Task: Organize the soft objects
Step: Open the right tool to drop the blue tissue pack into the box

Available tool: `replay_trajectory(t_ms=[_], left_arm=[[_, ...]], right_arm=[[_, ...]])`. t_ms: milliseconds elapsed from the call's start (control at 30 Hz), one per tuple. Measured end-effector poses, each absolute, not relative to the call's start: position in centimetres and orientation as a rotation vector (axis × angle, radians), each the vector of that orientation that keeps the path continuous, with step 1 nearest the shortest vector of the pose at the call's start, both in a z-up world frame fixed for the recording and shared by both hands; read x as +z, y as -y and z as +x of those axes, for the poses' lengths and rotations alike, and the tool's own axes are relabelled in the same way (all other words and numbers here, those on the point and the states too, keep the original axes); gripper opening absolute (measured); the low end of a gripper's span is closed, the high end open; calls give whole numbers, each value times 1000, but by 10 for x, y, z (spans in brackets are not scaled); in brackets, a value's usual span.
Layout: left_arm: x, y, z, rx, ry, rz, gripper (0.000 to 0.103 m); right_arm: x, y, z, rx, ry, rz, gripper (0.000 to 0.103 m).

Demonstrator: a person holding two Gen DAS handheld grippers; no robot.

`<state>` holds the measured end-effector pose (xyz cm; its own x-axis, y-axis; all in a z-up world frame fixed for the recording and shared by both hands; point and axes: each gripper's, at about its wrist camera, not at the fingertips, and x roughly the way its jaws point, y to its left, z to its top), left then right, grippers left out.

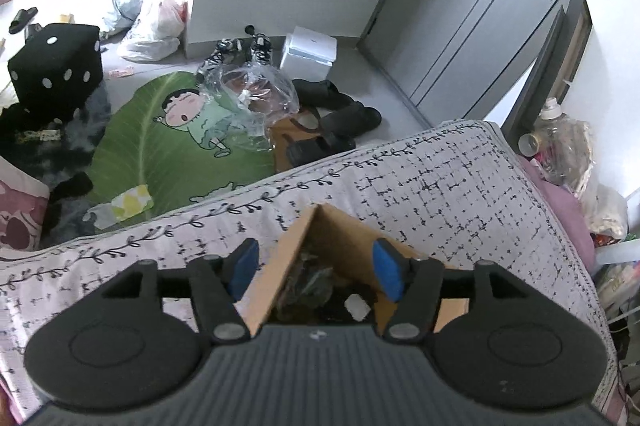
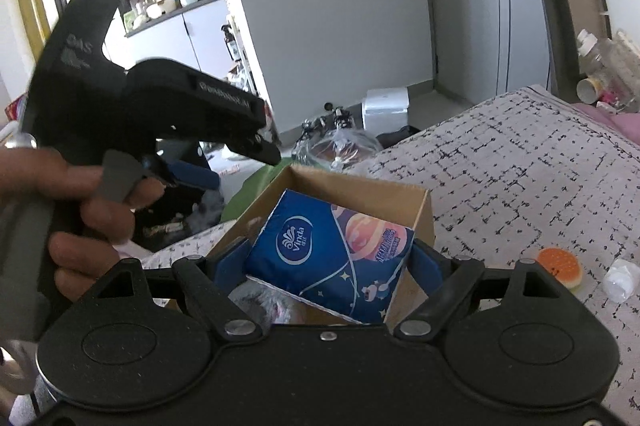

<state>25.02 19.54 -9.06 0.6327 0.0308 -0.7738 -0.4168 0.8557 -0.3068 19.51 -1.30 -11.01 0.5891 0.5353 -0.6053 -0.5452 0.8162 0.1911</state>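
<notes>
A brown cardboard box (image 2: 422, 206) stands on the patterned bed cover (image 2: 520, 162). My right gripper (image 2: 328, 258) is shut on a blue Vinda tissue pack (image 2: 324, 246) and holds it tilted over the open box. My left gripper (image 1: 316, 268) is open and empty, its blue pads either side of the box's near corner (image 1: 280, 266). Dark crumpled items and a small white piece lie inside the box (image 1: 320, 286). The left gripper's body (image 2: 160, 114), held by a hand, shows at the left of the right wrist view.
An orange-and-white squishy toy (image 2: 560, 264) and a clear plastic item (image 2: 620, 278) lie on the bed to the box's right. On the floor are a green leaf mat (image 1: 160, 146), a black dice cushion (image 1: 56, 66), shoes, plastic bags and a white box (image 1: 308, 52).
</notes>
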Motion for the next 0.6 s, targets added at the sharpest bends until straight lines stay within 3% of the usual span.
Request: replay_trajectory(t_ms=[267,333,600], left_arm=[[-84,-193,237,290,-872,-455,68],[-80,-190,233,292,-871,-450,73],[-66,-167,223,266,-876,-389,84]], right_arm=[[-97,25,192,599,-696,16,94],[-93,32,192,583,-702,27,97],[-82,70,199,487,-748,113,98]])
